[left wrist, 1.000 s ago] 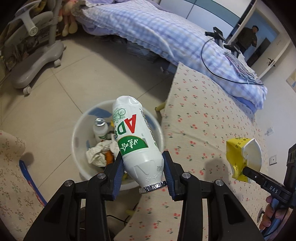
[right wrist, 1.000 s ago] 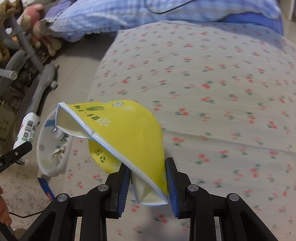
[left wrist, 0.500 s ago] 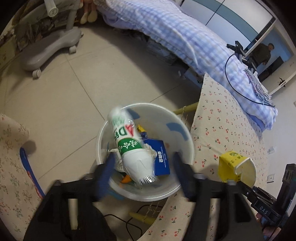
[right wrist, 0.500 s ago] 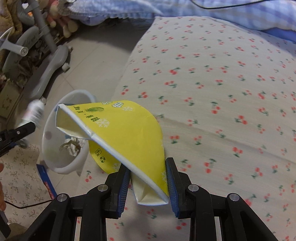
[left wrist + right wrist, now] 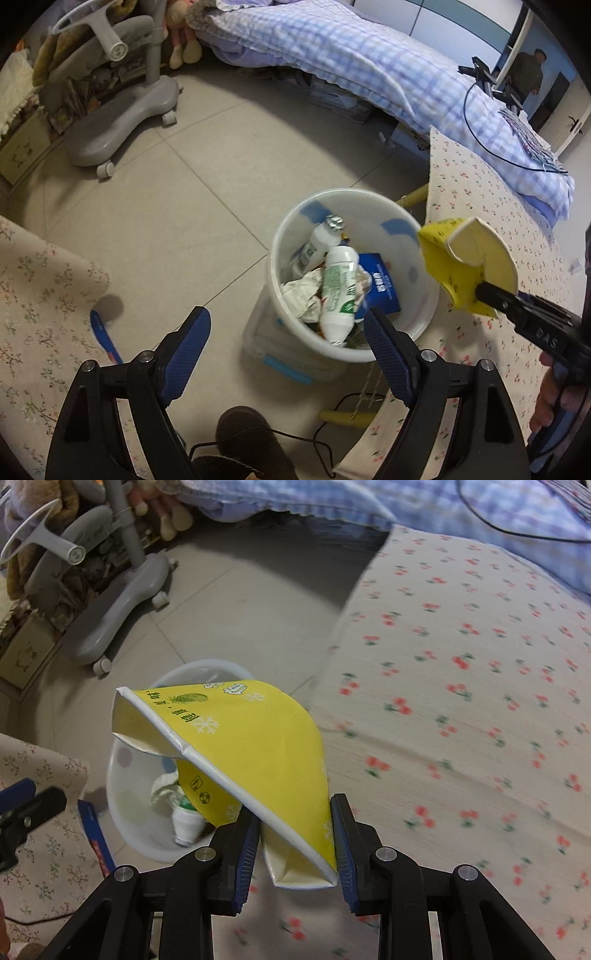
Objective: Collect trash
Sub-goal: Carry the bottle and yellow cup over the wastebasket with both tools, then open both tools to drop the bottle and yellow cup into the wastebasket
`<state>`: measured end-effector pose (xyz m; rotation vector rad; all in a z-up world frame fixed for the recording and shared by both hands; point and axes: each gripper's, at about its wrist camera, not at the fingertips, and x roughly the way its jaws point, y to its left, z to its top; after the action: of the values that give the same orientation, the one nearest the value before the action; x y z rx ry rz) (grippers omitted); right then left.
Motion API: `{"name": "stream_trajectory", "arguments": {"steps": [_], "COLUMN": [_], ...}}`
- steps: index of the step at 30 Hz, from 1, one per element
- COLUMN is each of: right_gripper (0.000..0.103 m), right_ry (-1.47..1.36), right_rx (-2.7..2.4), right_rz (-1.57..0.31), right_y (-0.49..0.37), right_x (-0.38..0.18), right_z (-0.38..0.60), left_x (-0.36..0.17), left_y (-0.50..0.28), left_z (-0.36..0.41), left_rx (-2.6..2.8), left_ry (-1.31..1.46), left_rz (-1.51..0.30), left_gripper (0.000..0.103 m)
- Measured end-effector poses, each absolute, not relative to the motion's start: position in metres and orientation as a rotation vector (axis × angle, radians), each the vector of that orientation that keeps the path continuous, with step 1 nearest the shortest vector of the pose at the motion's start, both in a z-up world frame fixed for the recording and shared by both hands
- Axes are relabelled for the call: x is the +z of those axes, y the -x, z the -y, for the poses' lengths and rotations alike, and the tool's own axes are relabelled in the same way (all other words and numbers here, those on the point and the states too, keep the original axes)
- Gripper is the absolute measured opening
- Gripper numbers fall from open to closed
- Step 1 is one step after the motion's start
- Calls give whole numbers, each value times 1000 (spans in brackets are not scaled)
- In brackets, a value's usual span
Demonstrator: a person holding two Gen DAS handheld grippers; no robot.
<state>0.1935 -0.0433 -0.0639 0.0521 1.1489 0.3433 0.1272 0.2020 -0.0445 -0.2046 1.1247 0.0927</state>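
**One carton left in hand, bin just below**

One flattened yellow carton is the piece in play. It looks like thin coated card, empty, so probably very light and easily creased; the glossy skin may slide under a loose pinch. It is taken by its folded bottom end, where the layers double up and the card is likely stiffest, and that seems the sensible place to hold it. The open mouth points away from the fingers, towards the bin.

The right gripper has its fingers closed narrowly on that bottom end. In the left wrist view the carton hangs over the near rim of the bin, at the edge of the flowered tabletop. The gripper reaches in from the tabletop side, tilted downwards.

The left gripper holds nothing, its fingers spread wide, hovering above the bin and looking down into it. Inside lie a white bottle with a green label, a second bottle, crumpled paper and a blue box. The bin stands on the tiled floor, with a bed beyond.
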Motion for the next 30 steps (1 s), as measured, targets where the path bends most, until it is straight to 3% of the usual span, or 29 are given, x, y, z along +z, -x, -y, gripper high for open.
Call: {"name": "stream_trajectory", "arguments": {"steps": [7, 9, 10, 11, 30], "right_gripper": [37, 55, 69, 73, 82], "right_ry": [-49, -53, -49, -41, 24], "right_rx": [404, 440, 444, 444, 280], "right_rz": [-1118, -1102, -1092, -1073, -1009], "right_y": [-199, -198, -197, -195, -135], "right_x": [-67, -65, -63, -61, -19], "right_z": [13, 7, 5, 5, 106], "left_x": [-46, -46, -45, -45, -24], "left_y": [-115, -112, -111, -110, -83], "left_z": [-224, -227, -227, -226, -161], "left_rx": [133, 138, 136, 133, 29], "left_ry": [214, 214, 212, 209, 237], "left_rz": [-1133, -1134, -1134, -1134, -1116], "left_gripper": [95, 101, 102, 102, 102]}}
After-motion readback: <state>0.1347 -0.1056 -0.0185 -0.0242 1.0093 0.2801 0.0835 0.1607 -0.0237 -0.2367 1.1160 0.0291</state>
